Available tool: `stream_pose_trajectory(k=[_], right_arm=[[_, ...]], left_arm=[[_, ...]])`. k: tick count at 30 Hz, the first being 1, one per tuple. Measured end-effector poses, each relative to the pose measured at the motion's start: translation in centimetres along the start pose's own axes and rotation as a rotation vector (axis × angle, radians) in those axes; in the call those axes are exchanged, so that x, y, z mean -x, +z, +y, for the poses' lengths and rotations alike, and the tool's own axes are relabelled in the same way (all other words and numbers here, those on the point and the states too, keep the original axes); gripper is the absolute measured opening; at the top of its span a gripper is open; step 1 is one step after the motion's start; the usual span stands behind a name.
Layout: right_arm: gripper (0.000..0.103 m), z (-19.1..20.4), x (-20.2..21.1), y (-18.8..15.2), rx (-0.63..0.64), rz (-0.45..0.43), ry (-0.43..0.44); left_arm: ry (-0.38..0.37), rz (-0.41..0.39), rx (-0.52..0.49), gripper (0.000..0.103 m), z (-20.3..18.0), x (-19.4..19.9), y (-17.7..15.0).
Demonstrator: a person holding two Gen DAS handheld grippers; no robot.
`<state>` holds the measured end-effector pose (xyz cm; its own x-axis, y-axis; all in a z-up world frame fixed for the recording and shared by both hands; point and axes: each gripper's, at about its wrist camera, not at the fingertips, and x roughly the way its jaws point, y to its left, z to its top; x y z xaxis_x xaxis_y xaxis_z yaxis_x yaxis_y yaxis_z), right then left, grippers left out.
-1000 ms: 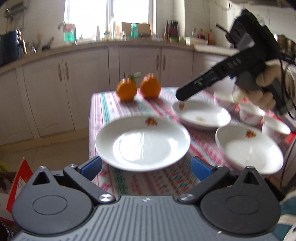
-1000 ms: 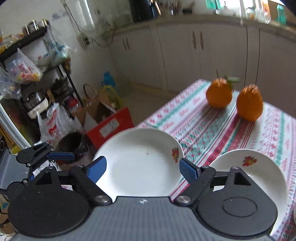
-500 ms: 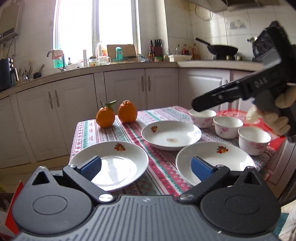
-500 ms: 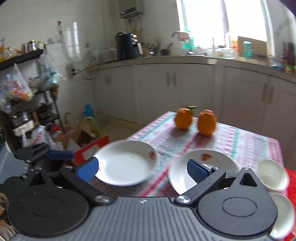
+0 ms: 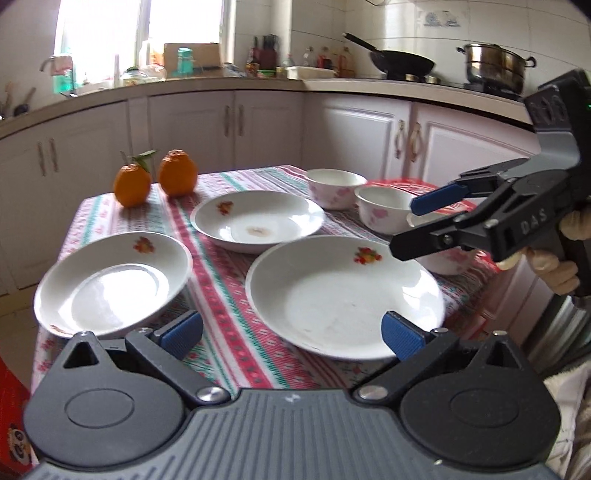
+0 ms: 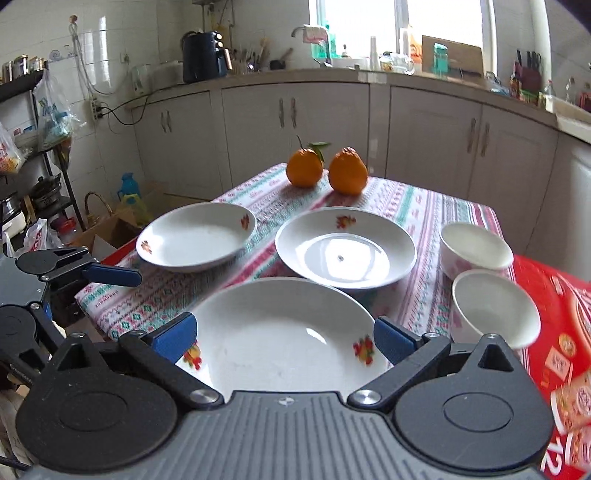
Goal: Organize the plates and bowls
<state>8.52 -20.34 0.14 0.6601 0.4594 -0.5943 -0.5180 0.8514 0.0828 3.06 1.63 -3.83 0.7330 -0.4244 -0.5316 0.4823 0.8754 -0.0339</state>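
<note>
Blue-padded right gripper tilts down, fingers wide, over plate

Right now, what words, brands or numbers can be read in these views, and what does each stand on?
"DAS": on the side of the right gripper, seen from the left wrist.
"12": on the red box at the table's right edge.
The other print on that box, the wall stickers and the counter bottles are too small or blurred to read.

A home kitchen — cabinets, wok and pot on the counter.
</note>
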Motion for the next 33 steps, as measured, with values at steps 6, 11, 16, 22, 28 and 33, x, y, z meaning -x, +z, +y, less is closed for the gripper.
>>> stream_pose_trajectory(k=[6,11,16,22,28,33], right_arm=[[0.103,-0.4,0.7,-1.3,0.012,0.009,0.007],[0.103,-0.8,1.3,-3.6,0.015,0.032,-0.004],[0.103,-0.7,2.1,-5.8,0.029,0.040,-0.014],[0.103,-0.6,1.3,-7.7,0.078,0.068,-0.034],[0.103,-0.4,0.1,-8.2,0.087,0.082,-0.013],[0.103,-0.1,-0.7,-8.4,0.112,0.079,-0.010]], left_arm=[[-0.041,0.050,-0.002,0.102,0.1,-0.8,0.0],[-0.050,0.098,-0.010,0.102,0.5,-1.4,0.3],[-0.049,0.122,-0.039,0.102,1.0,-2.0,1.7],[-0.104,0.181,-0.073,0.102,1.3,-3.6,3.8],[-0.142,0.270,-0.036,0.102,2.2,-5.9,5.4],[-0.148,0.294,-0.082,0.102,2.4,-7.4,6.3]])
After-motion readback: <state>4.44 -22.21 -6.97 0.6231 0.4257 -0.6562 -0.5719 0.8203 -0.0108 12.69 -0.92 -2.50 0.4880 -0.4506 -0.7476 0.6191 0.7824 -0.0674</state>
